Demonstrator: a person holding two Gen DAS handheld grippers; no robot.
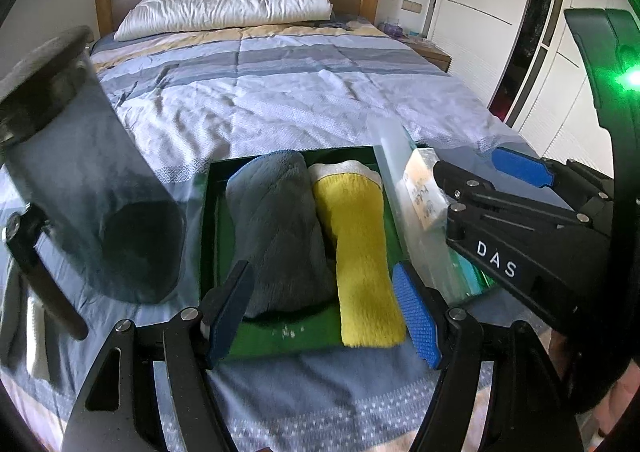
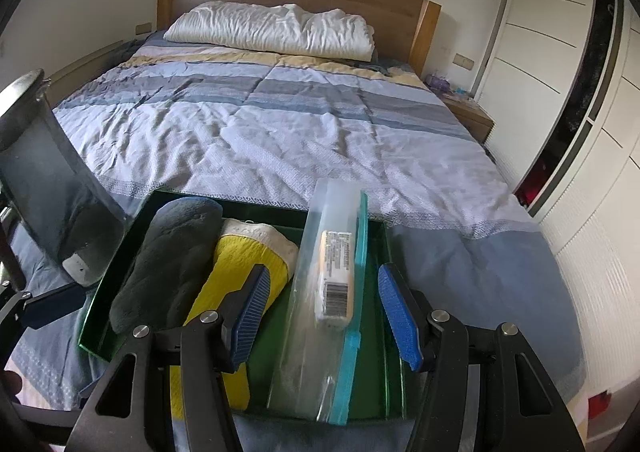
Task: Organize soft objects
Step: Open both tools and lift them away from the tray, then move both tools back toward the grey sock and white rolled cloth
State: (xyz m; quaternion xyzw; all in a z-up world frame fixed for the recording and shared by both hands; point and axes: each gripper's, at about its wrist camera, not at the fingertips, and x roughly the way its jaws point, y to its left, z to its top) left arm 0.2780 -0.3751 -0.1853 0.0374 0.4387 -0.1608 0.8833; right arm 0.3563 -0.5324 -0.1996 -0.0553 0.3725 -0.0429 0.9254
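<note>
With both the left gripper (image 1: 324,312) and right gripper (image 2: 324,316) gaping empty above the green tray (image 2: 96,332) at lower centre, the clear zip pouch (image 2: 328,316) propped on edge beside the yellow towel (image 1: 360,252) and grey towel (image 1: 276,232) could topple if nudged.
</note>
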